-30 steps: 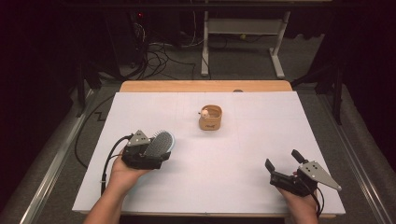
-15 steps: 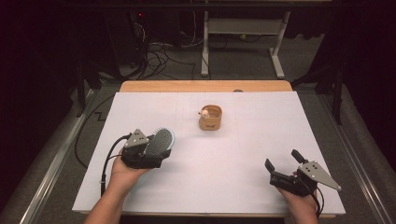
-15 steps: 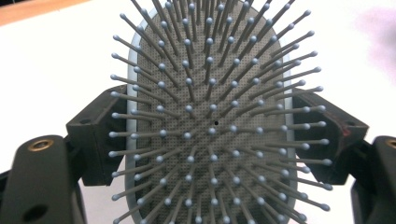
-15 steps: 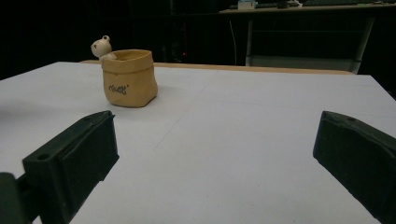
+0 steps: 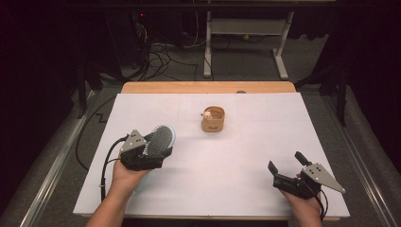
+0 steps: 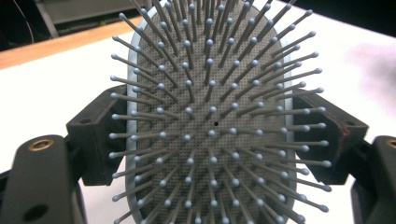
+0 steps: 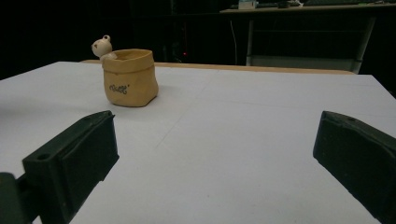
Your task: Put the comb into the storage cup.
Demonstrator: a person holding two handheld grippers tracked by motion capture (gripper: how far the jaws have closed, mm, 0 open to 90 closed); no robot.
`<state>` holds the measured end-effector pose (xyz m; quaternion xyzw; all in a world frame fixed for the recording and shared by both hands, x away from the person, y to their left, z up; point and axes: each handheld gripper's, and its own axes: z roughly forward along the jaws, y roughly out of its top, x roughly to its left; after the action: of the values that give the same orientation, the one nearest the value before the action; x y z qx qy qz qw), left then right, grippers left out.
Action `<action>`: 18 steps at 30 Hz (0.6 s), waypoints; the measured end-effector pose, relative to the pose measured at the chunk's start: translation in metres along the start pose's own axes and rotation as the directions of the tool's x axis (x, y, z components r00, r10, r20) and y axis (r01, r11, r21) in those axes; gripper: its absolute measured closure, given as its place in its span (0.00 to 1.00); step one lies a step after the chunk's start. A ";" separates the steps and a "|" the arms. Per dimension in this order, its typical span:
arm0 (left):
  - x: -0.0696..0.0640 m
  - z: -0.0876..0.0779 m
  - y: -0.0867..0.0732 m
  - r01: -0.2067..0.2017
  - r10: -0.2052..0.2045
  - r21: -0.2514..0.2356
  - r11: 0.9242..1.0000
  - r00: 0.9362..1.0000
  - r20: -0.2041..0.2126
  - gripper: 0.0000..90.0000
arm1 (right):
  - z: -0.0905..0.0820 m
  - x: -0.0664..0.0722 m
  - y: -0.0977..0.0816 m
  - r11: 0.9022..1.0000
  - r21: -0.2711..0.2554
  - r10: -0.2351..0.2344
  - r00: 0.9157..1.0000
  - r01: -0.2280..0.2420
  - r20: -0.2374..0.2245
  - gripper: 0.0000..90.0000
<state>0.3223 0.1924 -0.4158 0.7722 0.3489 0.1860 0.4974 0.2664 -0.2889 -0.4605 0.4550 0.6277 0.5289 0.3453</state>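
Much bare table (image 5: 236, 161) around hairbrush (image 5: 161, 138)

A lab — dark room, loose cables (image 5: 158, 52) on the floor, white-covered table (image 5: 265, 142), metal desk frame (image 5: 279, 47).

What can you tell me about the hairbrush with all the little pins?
The hairbrush has a pale blue oval frame around a grey dotted cushion. Many thin grey pins with round blue tips stand out of it. It looks like plastic. The left tongs grip its two long edges, holding it above the white table at the near left, pins facing up and back toward the person. Its handle runs down past the hand.
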 end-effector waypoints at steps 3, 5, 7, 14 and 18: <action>-0.001 -0.001 0.001 -0.008 0.008 -0.011 1.000 1.000 -0.011 0.22 | 0.000 0.000 0.000 1.000 0.001 -0.001 1.000 0.001 -0.003 0.01; -0.001 -0.001 0.002 -0.008 0.008 -0.015 1.000 1.000 -0.010 0.22 | 0.000 0.001 0.001 1.000 -0.005 -0.008 1.000 0.008 -0.005 0.01; -0.003 -0.001 0.004 -0.018 0.018 -0.027 0.999 1.000 -0.009 0.22 | 0.000 0.001 0.000 1.000 -0.006 -0.007 1.000 0.007 -0.005 0.01; -0.008 -0.001 0.017 -0.039 0.039 -0.059 0.997 0.999 -0.008 0.22 | -0.001 0.000 0.001 1.000 -0.010 0.000 1.000 0.000 -0.002 0.01; -0.011 0.002 0.023 -0.045 0.045 -0.076 0.996 0.999 0.007 0.22 | -0.001 0.000 0.001 1.000 -0.009 0.001 1.000 -0.001 -0.002 0.01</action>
<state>0.3246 0.1770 -0.3953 0.7613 0.3219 0.2069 0.5235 0.2657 -0.2895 -0.4597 0.4532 0.6253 0.5326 0.3463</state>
